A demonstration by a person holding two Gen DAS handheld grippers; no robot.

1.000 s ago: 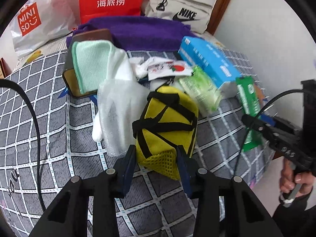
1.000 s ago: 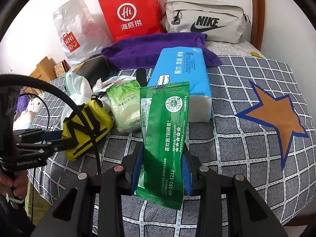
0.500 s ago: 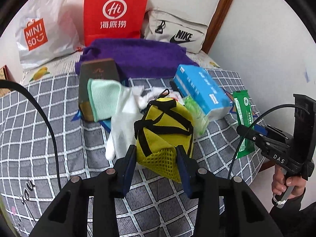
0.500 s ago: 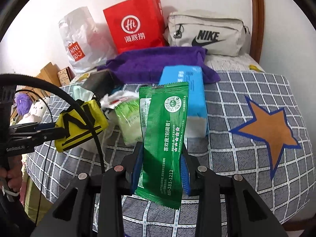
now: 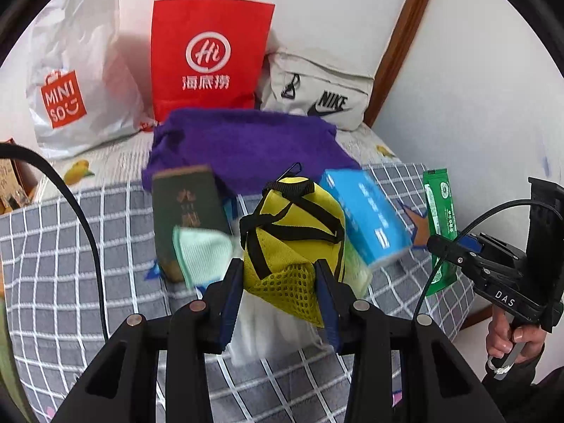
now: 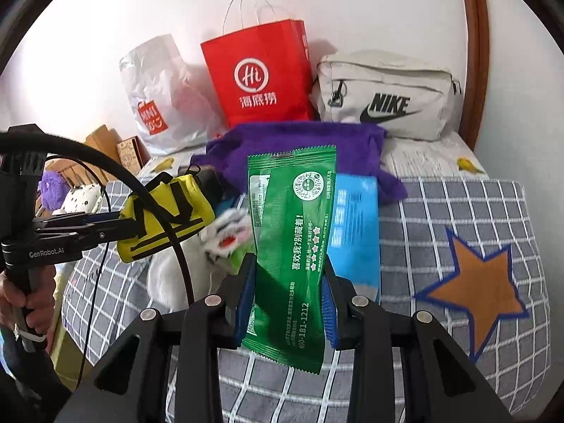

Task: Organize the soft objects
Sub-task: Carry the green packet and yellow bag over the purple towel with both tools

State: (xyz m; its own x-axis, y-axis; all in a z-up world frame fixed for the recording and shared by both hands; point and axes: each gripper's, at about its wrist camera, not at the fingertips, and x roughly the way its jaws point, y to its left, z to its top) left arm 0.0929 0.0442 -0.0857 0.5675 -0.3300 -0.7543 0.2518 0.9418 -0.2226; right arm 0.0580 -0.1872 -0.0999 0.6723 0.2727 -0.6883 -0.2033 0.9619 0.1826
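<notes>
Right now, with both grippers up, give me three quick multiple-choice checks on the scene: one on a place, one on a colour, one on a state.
1. Where does the red paper bag stand?
A. Between the white plastic bag and the beige Nike bag
B. On the star patch
C. In front of the blue tissue pack

2. What colour is the packet in the right gripper?
A. Purple
B. Green
C. Orange

3. What is the state of the yellow pouch?
A. Lying flat on the bed
B. Inside the red bag
C. Clamped between the left gripper's fingers

Answers: 1 A, it stands against the wall with one bag either side. 2 B, the wrapper is green. 3 C, both pads press its mesh end, above the cover.
</notes>
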